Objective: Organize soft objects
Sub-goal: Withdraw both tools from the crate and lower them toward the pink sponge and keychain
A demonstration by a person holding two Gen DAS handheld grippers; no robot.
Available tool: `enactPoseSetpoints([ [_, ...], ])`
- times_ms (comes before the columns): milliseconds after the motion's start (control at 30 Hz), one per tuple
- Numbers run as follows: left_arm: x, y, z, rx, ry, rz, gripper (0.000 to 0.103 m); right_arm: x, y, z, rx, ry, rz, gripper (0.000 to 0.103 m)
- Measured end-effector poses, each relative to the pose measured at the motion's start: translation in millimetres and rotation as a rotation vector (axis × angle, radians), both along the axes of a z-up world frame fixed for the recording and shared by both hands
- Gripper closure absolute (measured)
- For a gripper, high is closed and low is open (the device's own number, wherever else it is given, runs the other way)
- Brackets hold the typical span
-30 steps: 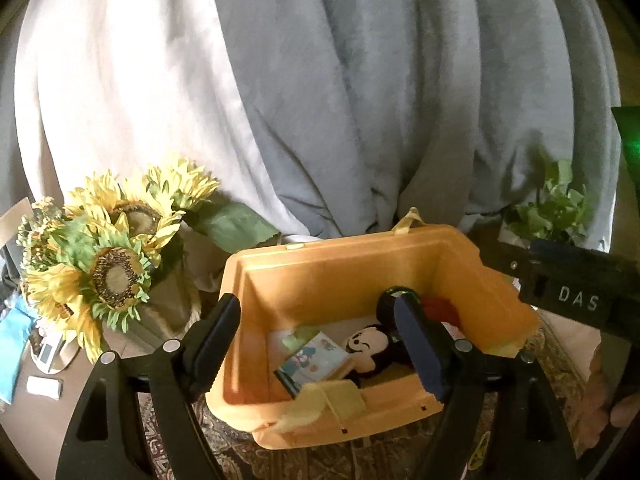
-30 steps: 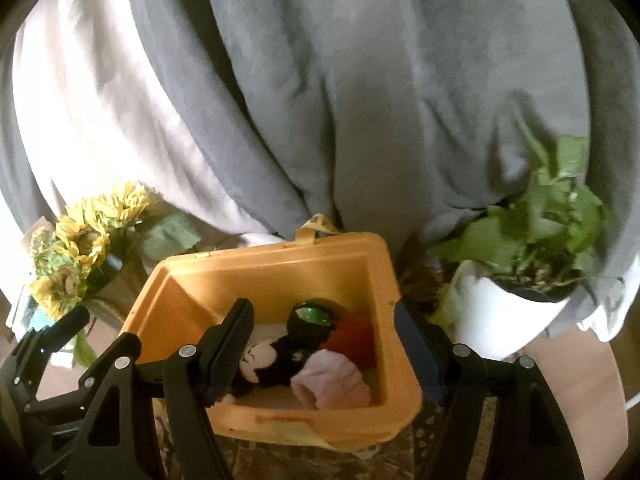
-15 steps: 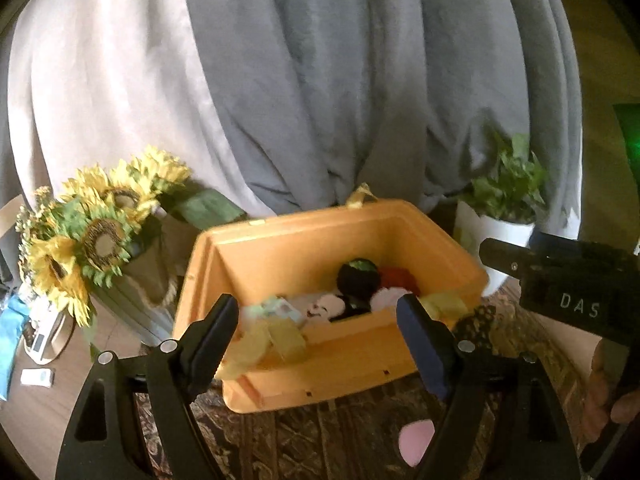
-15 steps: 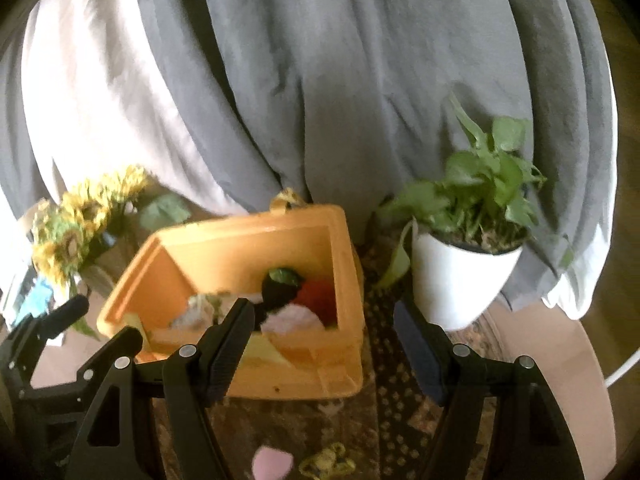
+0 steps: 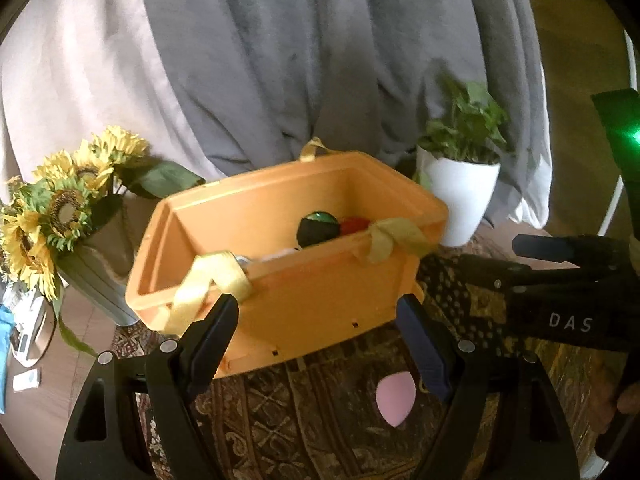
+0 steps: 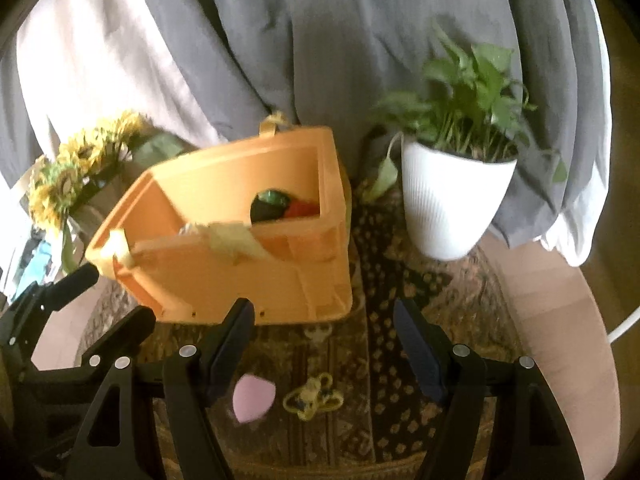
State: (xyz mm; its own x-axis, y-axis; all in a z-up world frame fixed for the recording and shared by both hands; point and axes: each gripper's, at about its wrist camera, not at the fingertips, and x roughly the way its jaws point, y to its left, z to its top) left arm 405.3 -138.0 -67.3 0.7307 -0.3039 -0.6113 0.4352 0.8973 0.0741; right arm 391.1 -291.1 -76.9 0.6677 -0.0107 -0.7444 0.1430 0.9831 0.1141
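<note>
On the patterned rug [image 6: 400, 360], the pink soft piece [image 6: 253, 398] lies just below the spread, empty right gripper [image 6: 324, 344], nearer its left finger.

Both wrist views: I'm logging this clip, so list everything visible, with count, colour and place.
Storage bin: one, orange, on the rug, yellow ribbons on its rim.
Ball: one, black and green, inside the bin.
Red soft item: one, inside the bin beside the ball.
Pink teardrop sponge: one, on the rug before the bin.
Yellow knotted cord item: one, on the rug right of the sponge.
Rug: one, brown patterned, under everything.
Potted plant: one, green in a white pot, right of the bin.
Sunflowers: one bunch, yellow, left of the bin.
Blanket: one, grey, behind.
Left gripper: fingers apart, empty.
Right gripper: fingers apart, empty.
</note>
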Motion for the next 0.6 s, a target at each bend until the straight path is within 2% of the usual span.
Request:
enactPoseSetpoints([
  [600, -20.6, -16.5, -59.1, 0.093, 0.129, -0.107, 0.021, -15.1, 3.2, -57.1, -0.009, 0.168, 0.038, 0.03],
])
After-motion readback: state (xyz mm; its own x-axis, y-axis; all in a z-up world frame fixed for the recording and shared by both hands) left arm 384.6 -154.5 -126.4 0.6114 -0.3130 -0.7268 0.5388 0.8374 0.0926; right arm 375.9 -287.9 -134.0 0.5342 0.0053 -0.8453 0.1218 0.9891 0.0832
